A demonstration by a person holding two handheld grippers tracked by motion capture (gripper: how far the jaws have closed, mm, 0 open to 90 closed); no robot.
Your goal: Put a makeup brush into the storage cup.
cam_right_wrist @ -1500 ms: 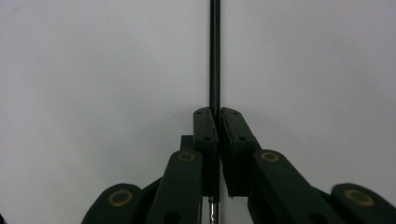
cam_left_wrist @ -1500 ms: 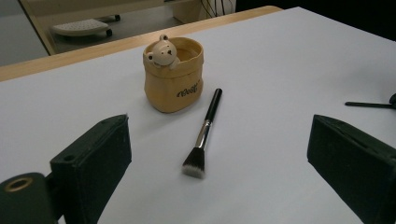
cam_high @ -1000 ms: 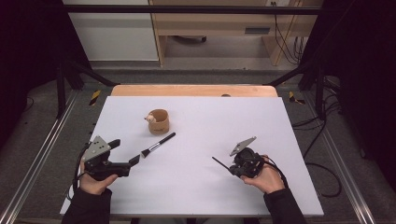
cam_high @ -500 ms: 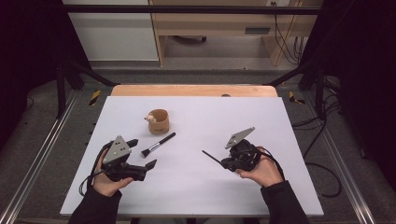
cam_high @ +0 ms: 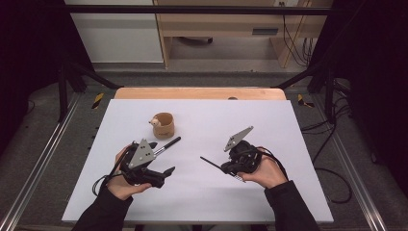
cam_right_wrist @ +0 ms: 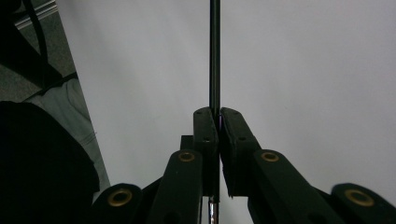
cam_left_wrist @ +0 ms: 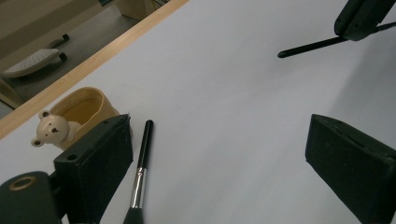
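High view | right gripper jaws clamped on thin black brush | left gripper jaws wide, empty | no legible writing

White table carries a bear cup and black brush (lying flat)

Black sleeves are worn on both forearms. Each black gripper, the left gripper and the right gripper, is topped by a grey three-cornered plate; brass-ringed holes are set in the jaw arms, and black cables are trailed.
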